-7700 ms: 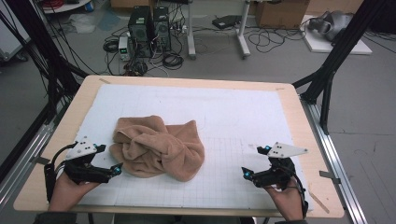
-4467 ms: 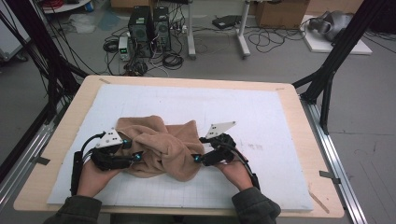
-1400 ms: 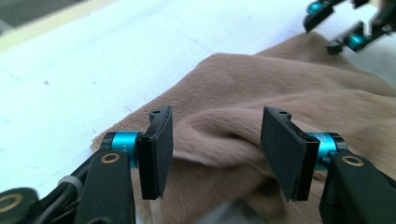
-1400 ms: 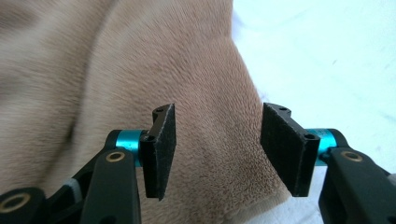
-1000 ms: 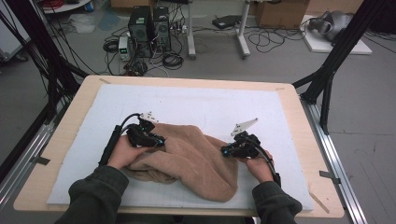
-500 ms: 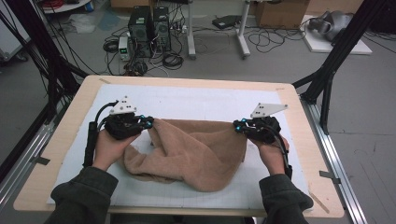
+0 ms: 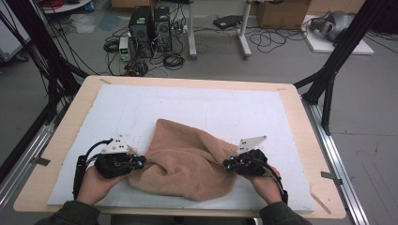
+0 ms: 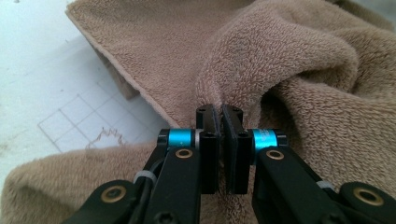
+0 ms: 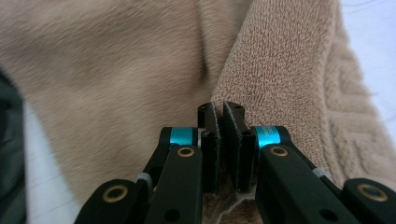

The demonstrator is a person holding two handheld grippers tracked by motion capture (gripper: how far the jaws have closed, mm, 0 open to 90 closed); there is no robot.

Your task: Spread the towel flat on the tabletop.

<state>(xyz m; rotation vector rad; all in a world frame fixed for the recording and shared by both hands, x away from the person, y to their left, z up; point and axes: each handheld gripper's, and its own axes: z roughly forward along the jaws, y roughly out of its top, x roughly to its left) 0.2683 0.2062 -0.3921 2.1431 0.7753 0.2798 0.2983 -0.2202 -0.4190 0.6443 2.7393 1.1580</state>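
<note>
While both tools sit low at the near side of the pale wooden worktop (image 7: 70,140), I have the tan terry-cloth towel (image 7: 187,159) strung between them on the white gridded mat (image 7: 225,108). My left tool (image 7: 134,161) has its jaws pressed together on a thick ridge of pile at the towel's left edge; in the left gripper view the left tool (image 8: 222,122) shows almost no gap and cloth bunches up around it. My right tool (image 7: 230,164) is likewise clamped on the towel's right edge, and in the right gripper view the right tool (image 9: 222,119) pinches a fold just beside the woven, patterned border band.

What matters for my next move is that the towel lies between the two tools, inboard of each, with its held span running left to right across the worktop and the bulk of the cloth bellying away from me toward the far side and sagging toward the near edge. Neither hand is nearer; each owns one end. I judge that drawing the tools apart along that line would take out the slack.

The fabric is soft, looped and heavy-looking, creased into deep rounded folds, with a flat hemmed edge lifting off the mat on the left.
</note>
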